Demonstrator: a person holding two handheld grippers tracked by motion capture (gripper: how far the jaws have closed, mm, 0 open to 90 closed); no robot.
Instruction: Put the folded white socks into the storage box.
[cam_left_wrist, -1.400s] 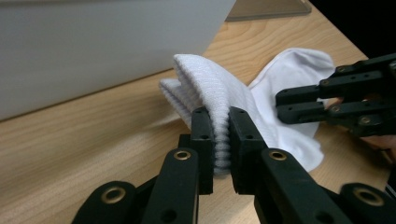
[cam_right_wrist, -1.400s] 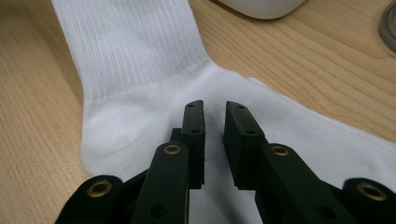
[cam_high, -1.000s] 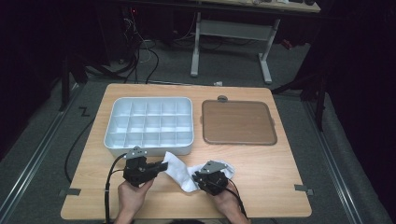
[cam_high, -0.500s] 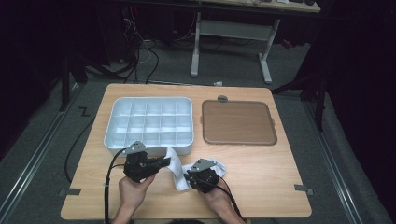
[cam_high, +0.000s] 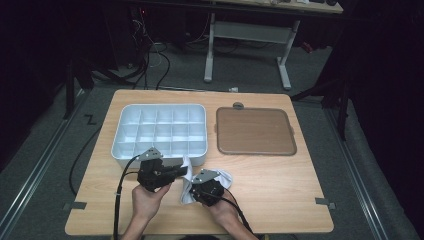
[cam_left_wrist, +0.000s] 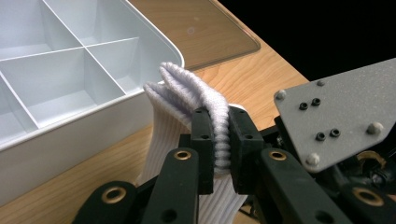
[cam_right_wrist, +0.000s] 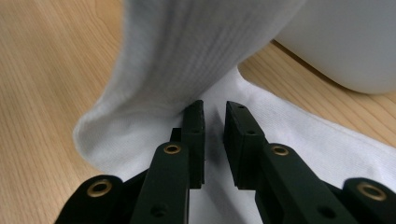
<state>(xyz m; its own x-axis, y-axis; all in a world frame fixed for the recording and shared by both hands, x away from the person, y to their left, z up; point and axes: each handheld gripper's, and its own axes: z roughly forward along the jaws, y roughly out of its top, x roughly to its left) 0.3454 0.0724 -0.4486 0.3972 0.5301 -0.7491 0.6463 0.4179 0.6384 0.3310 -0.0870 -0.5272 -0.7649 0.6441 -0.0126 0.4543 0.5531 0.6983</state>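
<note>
Left gripper (cam_high: 184, 171): held in the person's left hand (cam_high: 147, 197) near the front edge of the table; its jaws are clamped on a bunched fold of the white sock, seen close up in the left gripper view (cam_left_wrist: 218, 135), with ribbed fabric squeezed between the two pads.
Right gripper (cam_high: 192, 189): held in the person's right hand (cam_high: 222, 210), just beside the left gripper; in the right gripper view (cam_right_wrist: 215, 116) its jaws stand narrow, with a thin dark gap between them, their tips against the sock; whether fabric is pinched between them cannot be told.
White sock (cam_high: 187, 182): at the front middle of the table, between the two grippers and just in front of the tray; one part is lifted in the left gripper and hangs down, the rest lies flat on the wood (cam_right_wrist: 299, 135).
White tray (cam_high: 120, 145): divided into compartments, standing on the left half of the table, its near right corner close to the raised sock (cam_left_wrist: 154, 56).
Brown lid (cam_high: 254, 131): a flat rounded panel lying to the right of the tray, apart from it.
Table (cam_high: 285, 195): light wood.
Cables: a black one (cam_high: 117, 200) trails from the left gripper toward the front edge.
</note>
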